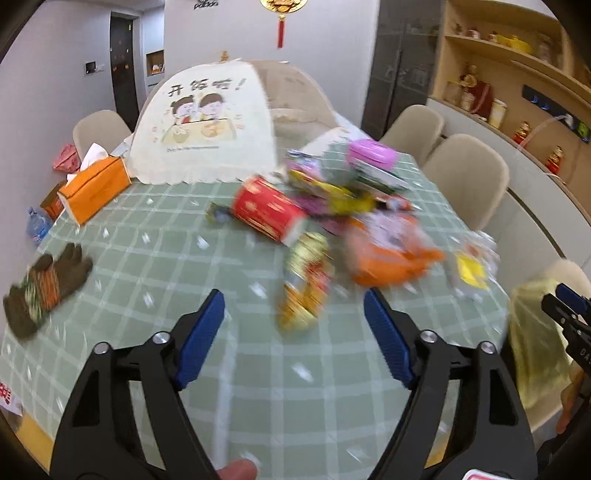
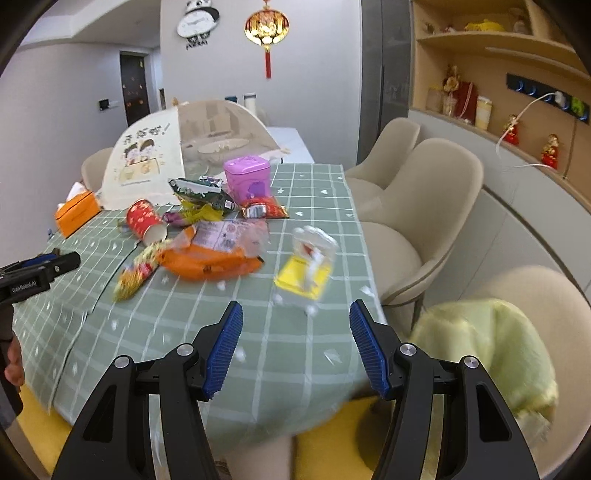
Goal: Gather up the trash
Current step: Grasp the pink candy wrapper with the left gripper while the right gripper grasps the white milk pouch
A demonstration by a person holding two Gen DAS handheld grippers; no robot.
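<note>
Both tongs gape empty over the worktop (image 2: 303, 369); right tongs (image 2: 295, 347) face the yellow packet (image 2: 303, 277) just ahead at mid-frame, left tongs (image 1: 293, 339) nearer the gold wrapper (image 1: 304, 280), long axis pointing away.

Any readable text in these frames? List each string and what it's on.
"GenRobot.AI": on the left claw's black body, right wrist view.
"开饭啦!": on the cream food cover above the cartoon; last character blurred, so a best reading.
"DA…": cut-off letters on the right claw's body, left wrist view.
Snack wrappers, red paper cup, wall clock: print too blurred.
</note>
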